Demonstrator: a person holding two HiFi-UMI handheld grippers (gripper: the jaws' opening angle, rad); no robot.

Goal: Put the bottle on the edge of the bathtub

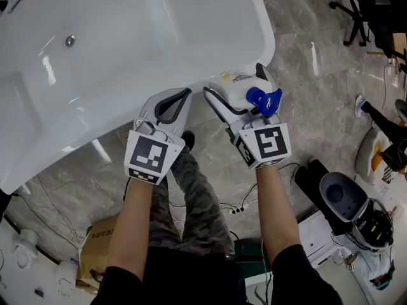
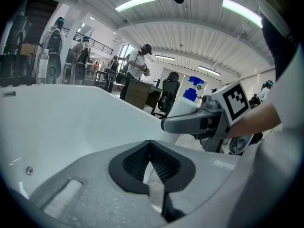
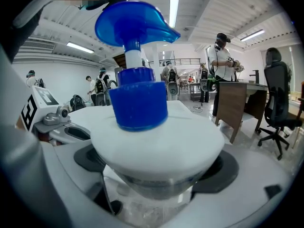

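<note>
Grey marble floor [image 1: 318, 75], cardboard box [image 1: 96, 251], black office chair [image 3: 278, 96], wooden desk [image 3: 232, 106]

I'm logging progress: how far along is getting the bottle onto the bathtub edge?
Done: the bottle is clamped in the right gripper. In hand: it hangs beside the corner of the bathtub rim, not visibly resting on it. Left: set it on the rim and release. The left gripper is shut and empty.

We see a grey floor [image 1: 305, 62]. On it stand a white bathtub [image 1: 127, 56], a brown box [image 1: 95, 250] and thin wires [image 1: 238, 208].
</note>
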